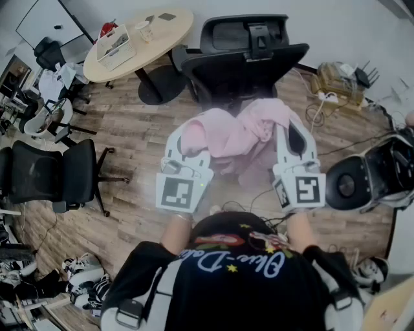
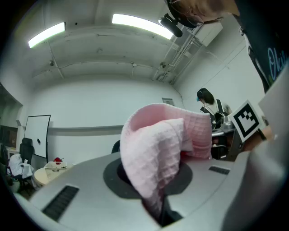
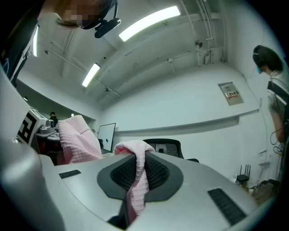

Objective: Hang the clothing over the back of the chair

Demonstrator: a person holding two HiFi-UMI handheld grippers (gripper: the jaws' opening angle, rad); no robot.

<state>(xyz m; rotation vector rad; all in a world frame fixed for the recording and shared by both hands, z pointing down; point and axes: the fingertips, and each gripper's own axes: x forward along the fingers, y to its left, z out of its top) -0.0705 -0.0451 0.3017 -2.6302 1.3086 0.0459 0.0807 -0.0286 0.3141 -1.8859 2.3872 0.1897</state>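
**Operator:** What surface and room are being shown?

**Technician:** A wood-plank floor [image 1: 129, 129] is being viewed from above in an office. A whiteboard [image 1: 48, 19] is being seen at the far wall.

**Operator:** What is being found around the work area?

**Technician:** 1 round table [image 1: 162, 29] is being seen at the upper left and 1 black side chair [image 1: 45, 174] at the left. A router [image 1: 339, 74] with cables is being seen at the upper right. The black office chair [image 1: 242, 61] is standing just beyond the grippers.

**Operator:** Which containers are being seen?

**Technician:** 1 white basket [image 1: 115, 46] is being carried by the round table. Its contents cannot be made out.

**Operator:** Where is the clothing?

**Technician:** The pink clothing [image 1: 236, 136] is being held up between the 2 grippers, near the office chair's back. Contact with that back cannot be determined. 1 fold is being pinched by the left gripper [image 1: 186, 139], and another fold is being pinched by the right gripper [image 1: 291, 132].
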